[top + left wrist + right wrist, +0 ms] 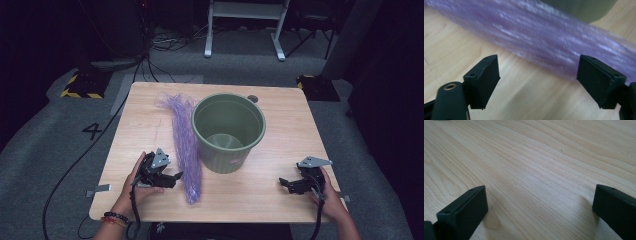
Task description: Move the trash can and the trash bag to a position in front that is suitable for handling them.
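High view. A wooden table (pixel 150 125) filled the centre of the frame. A green bucket (pixel 229 131) stood upright at mid-frame, and a purple plastic bag (pixel 186 145), bunched into a long strip, lay just left of it, running from the upper middle down to the lower middle. The left gripper (pixel 176 176) sat at lower left, its tips pointing at the bag's lower part and very close to it; contact could not be judged here. The right gripper (pixel 283 182) rested at lower right, well apart from bucket and bag, pointing left across bare wood.

Left gripper view. This view alone showed the jaws wide apart, with nothing between them. The bag (pixel 544 37) crossed the upper frame as a blurred purple band just beyond the tips, the right tip near its edge. The bucket (pixel 584 10) showed at the top edge.

Right gripper view. The jaws stood wide apart over bare table (pixel 536 170), holding nothing.
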Demonstrator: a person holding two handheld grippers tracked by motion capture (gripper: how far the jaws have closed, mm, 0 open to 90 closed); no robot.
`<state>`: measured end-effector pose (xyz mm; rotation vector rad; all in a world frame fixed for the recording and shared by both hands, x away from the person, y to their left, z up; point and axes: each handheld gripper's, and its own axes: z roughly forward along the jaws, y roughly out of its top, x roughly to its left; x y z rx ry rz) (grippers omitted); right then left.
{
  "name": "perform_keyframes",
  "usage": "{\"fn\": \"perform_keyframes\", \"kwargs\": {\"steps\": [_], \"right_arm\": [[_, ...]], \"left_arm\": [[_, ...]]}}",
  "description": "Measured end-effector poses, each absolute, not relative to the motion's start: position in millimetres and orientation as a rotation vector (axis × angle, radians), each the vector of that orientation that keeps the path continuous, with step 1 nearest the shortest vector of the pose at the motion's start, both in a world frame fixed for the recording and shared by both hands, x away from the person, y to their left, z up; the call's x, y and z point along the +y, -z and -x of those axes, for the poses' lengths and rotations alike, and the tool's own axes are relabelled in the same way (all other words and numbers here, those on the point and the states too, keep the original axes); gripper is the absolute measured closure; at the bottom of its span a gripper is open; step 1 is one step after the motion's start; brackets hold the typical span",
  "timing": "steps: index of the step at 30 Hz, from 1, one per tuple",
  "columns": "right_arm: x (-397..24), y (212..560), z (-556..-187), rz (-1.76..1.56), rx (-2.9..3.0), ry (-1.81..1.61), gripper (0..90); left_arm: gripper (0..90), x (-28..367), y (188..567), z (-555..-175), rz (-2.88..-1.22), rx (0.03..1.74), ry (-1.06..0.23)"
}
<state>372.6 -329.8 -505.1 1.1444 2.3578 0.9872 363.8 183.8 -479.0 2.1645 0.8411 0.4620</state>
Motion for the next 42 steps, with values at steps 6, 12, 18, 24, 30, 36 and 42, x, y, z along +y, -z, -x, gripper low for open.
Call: {"fn": "perform_keyframes", "kwargs": {"steps": [6, 12, 18, 24, 30, 36, 42], "right_arm": [[-329.8, 505.1, -372.6, -1.144, 2.358, -0.987, 0.0], [-329.9, 505.0, -372.7, -1.142, 2.360, -0.987, 0.0], [-329.9, 505.0, -372.7, -1.142, 2.360, -0.987, 0.0], [-329.9, 505.0, -372.9, -1.141, 2.361, -0.988, 0.0], [-329.9, 505.0, -372.9, -1.141, 2.361, -0.988, 0.0], [-329.9, 505.0, -372.9, -1.141, 2.361, -0.988, 0.0], [-329.9, 505.0, -372.9, -1.141, 2.361, -0.988, 0.0]], "left_arm": [[19.1, 175.7, 479.4, -381.4, -2.177, 0.890, -0.473], [18.6, 176.4, 464.5, -395.4, -2.059, 0.916, -0.424], [16.4, 178.6, 445.2, -394.8, -2.018, 0.871, -0.417], [15.9, 181.2, 445.8, -405.4, -1.990, 0.929, -0.392], [16.0, 172.2, 449.5, -415.6, -2.034, 0.924, -0.418], [17.1, 168.8, 451.5, -430.2, -2.006, 0.957, -0.399], [16.8, 159.9, 460.0, -445.4, -1.983, 1.043, -0.387]]}}
